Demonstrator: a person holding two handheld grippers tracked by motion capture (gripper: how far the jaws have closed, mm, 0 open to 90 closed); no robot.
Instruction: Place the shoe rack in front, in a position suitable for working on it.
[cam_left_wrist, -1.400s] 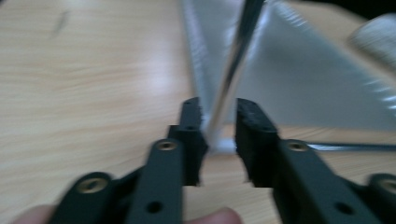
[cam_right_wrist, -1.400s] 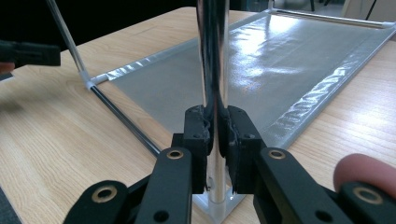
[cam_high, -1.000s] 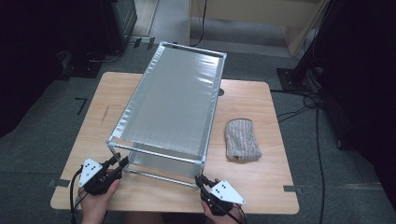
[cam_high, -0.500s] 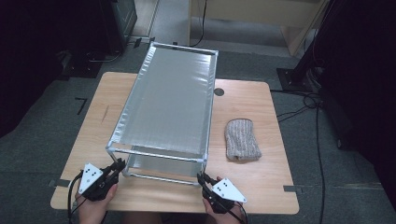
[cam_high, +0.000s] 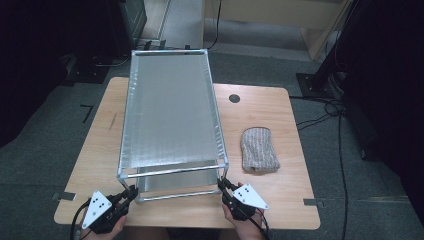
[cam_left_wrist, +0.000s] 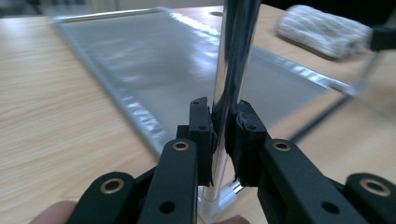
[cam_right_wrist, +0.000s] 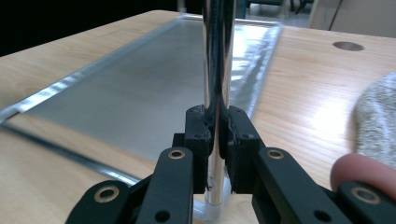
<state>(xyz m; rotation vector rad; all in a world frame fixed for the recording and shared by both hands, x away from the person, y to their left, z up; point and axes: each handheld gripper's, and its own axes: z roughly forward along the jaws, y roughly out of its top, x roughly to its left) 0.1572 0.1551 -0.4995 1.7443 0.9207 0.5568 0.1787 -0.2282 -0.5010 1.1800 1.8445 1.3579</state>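
Both grippers clamp the metal rack's (cam_high: 170, 120) front corner posts at the table's near edge: left gripper (cam_left_wrist: 219, 140) and right gripper (cam_right_wrist: 215, 135). Best to move both hands together, keeping it level.

Wooden table (cam_high: 280, 117): pale, wood-grained top with rounded corners, sitting on grey carpeted floor (cam_high: 45, 145); a round cable hole (cam_high: 234, 98) is showing near its far edge. Lying or standing directly on it:

- Metal rack (cam_high: 172, 112): a two-level frame of shiny tubes with silvery mesh panels, standing lengthwise down the middle of the top, its far end overhanging the far edge. Its near corner feet are resting close to the near edge.
- Knitted cloth (cam_high: 259, 149): grey-beige, folded into a rounded bundle, lying to the right of the rack and apart from it, on bare wood.
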